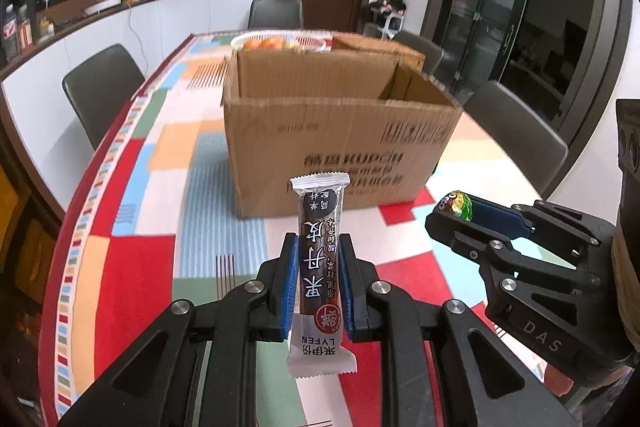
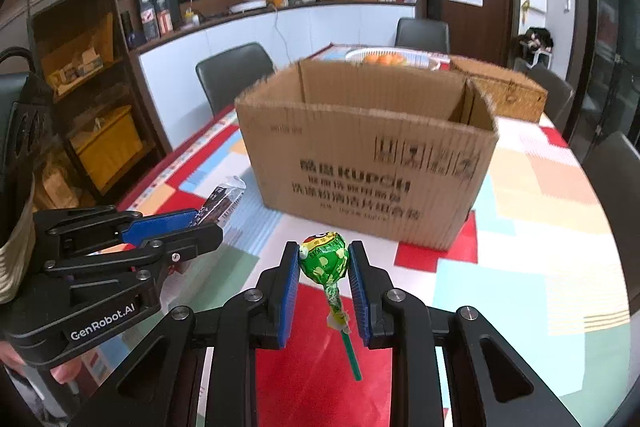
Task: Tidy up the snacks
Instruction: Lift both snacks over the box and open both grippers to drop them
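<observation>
My left gripper (image 1: 319, 251) is shut on a long dark fruit-leather bar (image 1: 319, 259) in a clear and white wrapper, held upright above the table. My right gripper (image 2: 324, 259) is shut on the head of a green-wrapped lollipop (image 2: 323, 255), whose green stick hangs down toward me. Each gripper shows in the other's view: the right one (image 1: 460, 213) at the right with the lollipop (image 1: 459, 203), the left one (image 2: 212, 223) at the left with the bar (image 2: 224, 201). An open cardboard box (image 1: 340, 143) (image 2: 368, 163) stands just ahead of both; its inside is mostly hidden.
The table (image 1: 140, 227) wears a bright patchwork cloth. Behind the box sit a white basket of oranges (image 2: 380, 58) and a wicker box (image 2: 508, 93). Dark chairs (image 1: 100, 87) ring the table. A counter and shelves (image 2: 180, 7) line the wall at left.
</observation>
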The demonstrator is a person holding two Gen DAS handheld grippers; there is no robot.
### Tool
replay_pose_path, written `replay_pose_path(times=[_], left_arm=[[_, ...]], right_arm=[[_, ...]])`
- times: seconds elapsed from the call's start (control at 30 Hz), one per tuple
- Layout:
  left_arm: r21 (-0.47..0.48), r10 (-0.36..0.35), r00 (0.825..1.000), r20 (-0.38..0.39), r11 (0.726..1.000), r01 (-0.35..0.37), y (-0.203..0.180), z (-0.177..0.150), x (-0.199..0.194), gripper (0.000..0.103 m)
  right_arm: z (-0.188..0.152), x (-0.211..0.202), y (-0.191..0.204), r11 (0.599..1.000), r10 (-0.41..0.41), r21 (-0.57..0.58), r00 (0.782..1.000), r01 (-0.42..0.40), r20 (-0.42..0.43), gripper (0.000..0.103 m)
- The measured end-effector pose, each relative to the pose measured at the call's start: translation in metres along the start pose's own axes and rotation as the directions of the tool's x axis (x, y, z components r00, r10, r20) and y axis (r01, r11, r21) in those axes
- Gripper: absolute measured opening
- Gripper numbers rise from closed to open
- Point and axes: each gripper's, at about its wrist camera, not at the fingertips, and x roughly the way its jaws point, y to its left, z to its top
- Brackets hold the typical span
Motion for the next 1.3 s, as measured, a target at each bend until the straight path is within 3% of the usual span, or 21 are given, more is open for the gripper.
replay_pose_path(times=[0.27, 0.63, 0.97, 1.3], left_arm=[[0.052, -0.009, 0.996, 0.091, 0.999, 0.005, -0.007, 0.033, -0.021, 0.020], [0.085, 0.005, 0.984, 0.176, 0.996, -0.020, 0.000, 0.094, -0.022, 0.020], [0.082, 0.006, 0.989, 0.147, 0.996, -0.018, 0.012, 0.146, 0.010, 0.020], [0.078, 0.011, 0.996, 0.088, 0.997, -0.018, 0.017, 0.170, 0.059, 0.020]], right_arm=[[0.028, -0.035, -0.003, 1.000, -0.026, 0.009, 0.995, 0.025, 0.099, 0.026], [0.091, -0.042, -0.014, 0.998, -0.064, -0.001, 0.982, 0.065, 0.179, 0.026], [0.138, -0.017, -0.026, 0.995, -0.090, -0.028, 0.981, 0.096, 0.171, 0.026], [0.167, 0.030, -0.054, 0.993, -0.114, -0.005, 0.988, 0.115, 0.100, 0.026]])
